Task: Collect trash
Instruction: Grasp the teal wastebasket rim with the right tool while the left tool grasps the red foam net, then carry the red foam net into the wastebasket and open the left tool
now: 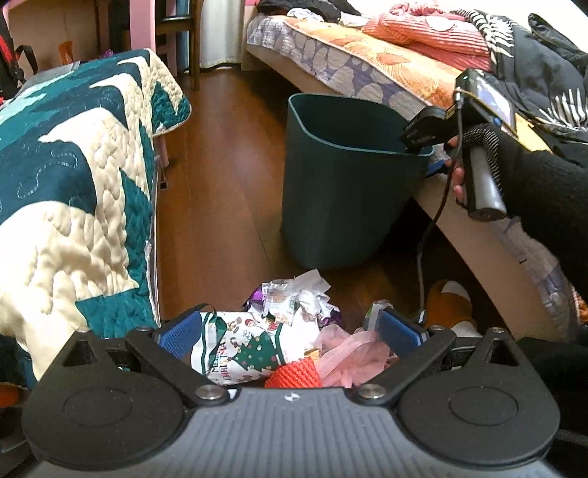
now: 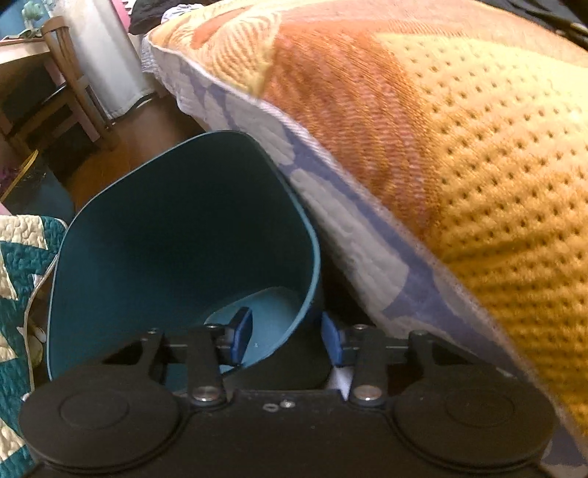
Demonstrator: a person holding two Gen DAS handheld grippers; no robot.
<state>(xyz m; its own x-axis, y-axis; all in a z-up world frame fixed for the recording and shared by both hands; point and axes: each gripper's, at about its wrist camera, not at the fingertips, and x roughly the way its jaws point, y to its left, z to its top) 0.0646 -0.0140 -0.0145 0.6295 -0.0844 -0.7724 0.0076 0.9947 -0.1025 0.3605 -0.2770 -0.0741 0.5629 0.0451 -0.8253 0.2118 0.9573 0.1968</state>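
your right gripper [image 2: 286,336] straddles the near rim of the teal bin [image 2: 176,235], one pad inside and one outside, jaws part spread and not yet pressing the wall. the bin stands on the floor against the bed [image 2: 441,165]. close squarely on the rim and seat it deep before you pull. your left gripper [image 1: 290,332] hangs spread over the trash pile [image 1: 279,331] on the floor, empty; lower it onto one piece only.

Wooden floor [image 1: 228,154], two quilted beds [image 1: 367,62], wooden chair [image 2: 73,84], perhaps curtain [image 1: 220,29]
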